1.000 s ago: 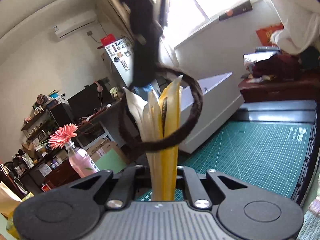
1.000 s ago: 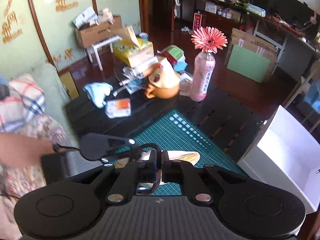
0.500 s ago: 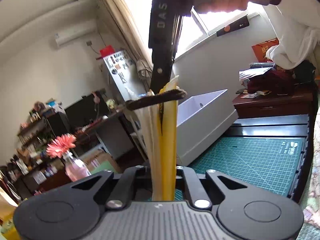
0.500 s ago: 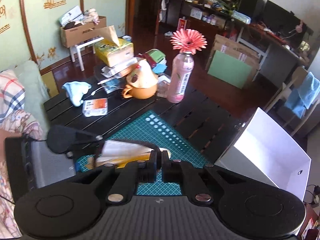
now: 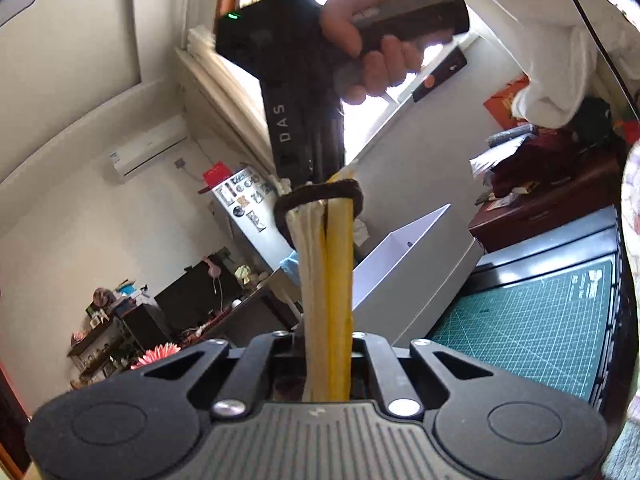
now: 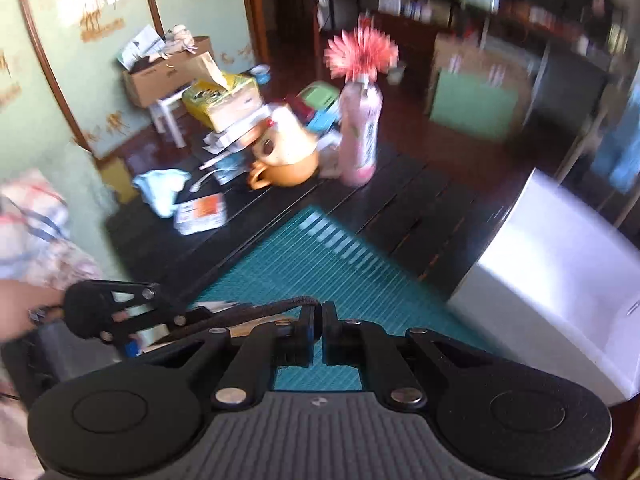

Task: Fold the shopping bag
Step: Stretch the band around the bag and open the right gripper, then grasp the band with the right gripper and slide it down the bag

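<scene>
My left tool (image 5: 326,354) pinches the folded shopping bag (image 5: 326,280), a yellow and cream bundle standing straight up from its fingers. My right tool (image 6: 318,334), above it with a hand (image 5: 370,36) on its grip, has its fingers pressed together on the dark loop (image 5: 318,198) ringing the bundle's top. The white bin (image 5: 416,276) and green mat (image 5: 532,324) lie beyond on the counter (image 6: 400,208).

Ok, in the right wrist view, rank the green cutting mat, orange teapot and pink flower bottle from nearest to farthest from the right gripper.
1. Green cutting mat, directly beneath the right gripper.
2. Orange teapot, beyond the mat, slightly left.
3. Pink flower bottle, slightly right; close to the teapot's range, so this order is tentative.
</scene>
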{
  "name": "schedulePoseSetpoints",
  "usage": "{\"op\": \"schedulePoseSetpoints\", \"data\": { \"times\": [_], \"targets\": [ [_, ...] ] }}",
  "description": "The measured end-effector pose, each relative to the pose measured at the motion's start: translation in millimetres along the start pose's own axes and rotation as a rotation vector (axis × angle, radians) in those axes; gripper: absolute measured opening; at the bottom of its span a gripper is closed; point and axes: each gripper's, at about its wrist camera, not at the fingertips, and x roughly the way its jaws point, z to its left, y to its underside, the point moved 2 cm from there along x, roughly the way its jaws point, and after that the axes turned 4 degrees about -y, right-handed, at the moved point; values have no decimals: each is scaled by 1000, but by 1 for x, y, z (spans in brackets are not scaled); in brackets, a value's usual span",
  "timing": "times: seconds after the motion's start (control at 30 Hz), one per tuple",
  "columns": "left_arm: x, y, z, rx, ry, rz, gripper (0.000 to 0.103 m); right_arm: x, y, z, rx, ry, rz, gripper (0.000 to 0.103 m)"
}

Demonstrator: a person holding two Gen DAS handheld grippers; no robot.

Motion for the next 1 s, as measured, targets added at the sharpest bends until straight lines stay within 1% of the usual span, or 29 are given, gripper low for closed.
{"op": "schedulePoseSetpoints", "data": {
  "times": [0.03, 0.1, 0.17, 0.2, 0.27, 0.33, 0.4, 0.43, 0.47, 0.5, 0.53, 0.57, 0.63, 0.7, 0.73, 0.77, 0.83, 0.87, 1.0],
  "targets": [
    [1, -1, 3, -32, 11, 6, 6, 1, -1, -9, 36, -53, 13, 6],
    [3, -3, 15, -137, 37, 28, 6, 3, -1, -27, 115, -160, 36, 6],
    [7, -4, 25, -211, 56, 52, 7, 11, 8, -49, 270, -280, 38, 17],
    [11, -3, 30, -253, 70, 74, 7, 14, 12, -59, 338, -332, 32, 18],
    [20, -1, 39, -338, 97, 124, 7, 16, 22, -64, 372, -353, -38, 19],
    [32, 6, 47, -434, 127, 210, 7, 16, 29, -51, 306, -248, -93, 22],
    [41, 12, 56, -517, 142, 279, 7, 16, 37, -37, 240, -144, -149, 33],
    [44, 15, 60, -543, 154, 303, 7, 16, 40, -31, 207, -92, -176, 35],
    [49, 18, 64, -578, 166, 333, 7, 16, 44, -24, 173, -40, -203, 34],
    [55, 23, 70, -630, 179, 374, 8, 15, 47, -15, 123, 16, -231, 34],
    [58, 25, 72, -643, 190, 389, 8, 12, 47, 2, 10, 83, -263, 34],
    [61, 27, 74, -657, 199, 407, 8, 9, 47, 20, -82, 131, -292, 34],
    [66, 32, 78, -685, 204, 451, 9, 6, 47, 50, -211, 194, -349, 34],
    [68, 34, 80, -695, 207, 478, 9, 8, 46, 76, -328, 262, -365, 34],
    [67, 34, 81, -692, 212, 481, 10, 10, 45, 84, -368, 281, -364, 34],
    [67, 34, 80, -683, 216, 487, 10, 13, 44, 91, -407, 297, -362, 29],
    [67, 34, 78, -669, 219, 492, 10, 21, 41, 104, -478, 308, -347, 25],
    [66, 34, 77, -663, 223, 494, 10, 26, 39, 110, -511, 314, -339, 20],
    [62, 33, 73, -639, 236, 500, 10, 41, 28, 119, -584, 335, -305, 19]
  ]
}}
